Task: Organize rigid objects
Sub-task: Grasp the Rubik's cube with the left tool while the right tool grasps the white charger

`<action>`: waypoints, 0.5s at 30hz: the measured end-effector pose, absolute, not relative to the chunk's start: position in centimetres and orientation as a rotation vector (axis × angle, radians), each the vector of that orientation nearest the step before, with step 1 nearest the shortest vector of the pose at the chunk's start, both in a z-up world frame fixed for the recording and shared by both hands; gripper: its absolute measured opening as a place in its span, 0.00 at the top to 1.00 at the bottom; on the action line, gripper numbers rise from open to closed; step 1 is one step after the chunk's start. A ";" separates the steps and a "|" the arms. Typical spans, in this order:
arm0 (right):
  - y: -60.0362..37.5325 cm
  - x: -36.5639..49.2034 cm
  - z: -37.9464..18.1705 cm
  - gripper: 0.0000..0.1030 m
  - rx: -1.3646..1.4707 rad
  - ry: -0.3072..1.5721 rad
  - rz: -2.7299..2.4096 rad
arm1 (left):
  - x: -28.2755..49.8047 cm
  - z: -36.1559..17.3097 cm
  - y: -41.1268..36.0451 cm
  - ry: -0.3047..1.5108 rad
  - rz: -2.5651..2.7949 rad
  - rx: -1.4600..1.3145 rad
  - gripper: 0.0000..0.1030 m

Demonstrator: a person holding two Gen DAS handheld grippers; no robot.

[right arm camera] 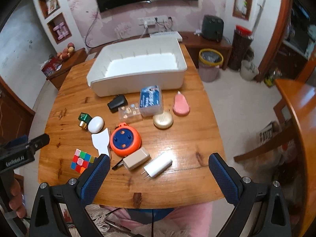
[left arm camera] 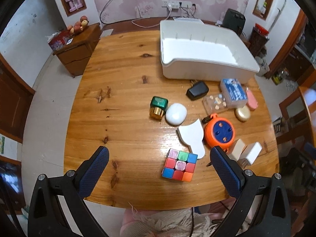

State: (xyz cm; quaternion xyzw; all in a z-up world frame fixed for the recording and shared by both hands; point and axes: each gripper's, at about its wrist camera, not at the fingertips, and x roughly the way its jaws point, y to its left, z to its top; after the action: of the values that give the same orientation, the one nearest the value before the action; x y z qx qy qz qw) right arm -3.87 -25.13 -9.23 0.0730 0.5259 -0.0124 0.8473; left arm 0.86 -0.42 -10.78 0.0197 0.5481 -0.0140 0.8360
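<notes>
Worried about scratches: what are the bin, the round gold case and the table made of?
Bin: apparently matte white moulded plastic. Gold case: satin metallic sheen, metal or coated plastic, unclear. Table: varnished wood, grain, knots and glare visible.

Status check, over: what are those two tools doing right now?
Left tool open, right tool open, both empty. White bin empty; puzzle cube and the rest on table. Nothing blocking.

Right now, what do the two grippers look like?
Both match: left gripper and right gripper have black frames, silver screws and blue textured pads. The left one's body reads "GenRobot.AI". The person wears pink.
</notes>
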 end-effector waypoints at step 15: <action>-26.7 -1.2 -18.4 0.13 0.390 1.346 -0.080 | 1.5 -19.4 -2.9 1.324 -0.106 0.208 0.01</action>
State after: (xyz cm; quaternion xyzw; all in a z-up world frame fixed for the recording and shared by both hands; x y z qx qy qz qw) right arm -1.20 -26.67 -18.41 0.1795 0.6192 -0.0368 0.7635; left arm 1.46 -2.94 -19.41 0.0963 0.6132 -0.0491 0.7825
